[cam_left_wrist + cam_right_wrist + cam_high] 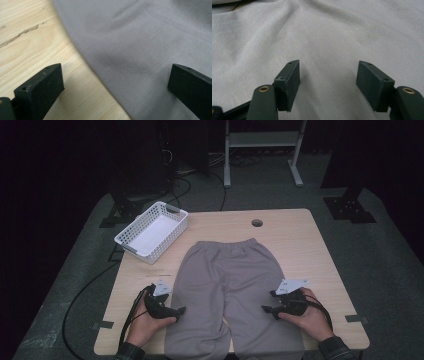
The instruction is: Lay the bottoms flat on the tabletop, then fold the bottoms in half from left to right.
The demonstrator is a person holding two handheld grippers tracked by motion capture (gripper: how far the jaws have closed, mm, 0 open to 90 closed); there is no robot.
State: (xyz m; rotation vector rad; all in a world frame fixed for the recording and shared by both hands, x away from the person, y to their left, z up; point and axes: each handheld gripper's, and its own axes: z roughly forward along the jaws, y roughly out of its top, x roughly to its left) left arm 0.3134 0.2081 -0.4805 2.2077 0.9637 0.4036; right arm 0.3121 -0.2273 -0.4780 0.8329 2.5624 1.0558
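Trousers [231, 290] of grey cloth lie flat at the table's [320, 250] centre, legs toward the bottom. Left claw [179, 311] gapes wide across the trousers' left edge; right claw [268, 309] stands wide over the right leg. White basket [151, 231] sits upper left.

Three cameras covered one wooden table [300, 240].
The high view looked forward and down toward 12 o'clock; both gripper views sat very close above the grey trousers [227, 280], their shared subject, the left one also catching bare tabletop.

One trousers [232, 290] – one basket [152, 231] – two hand-held grippers [181, 310] [268, 310].
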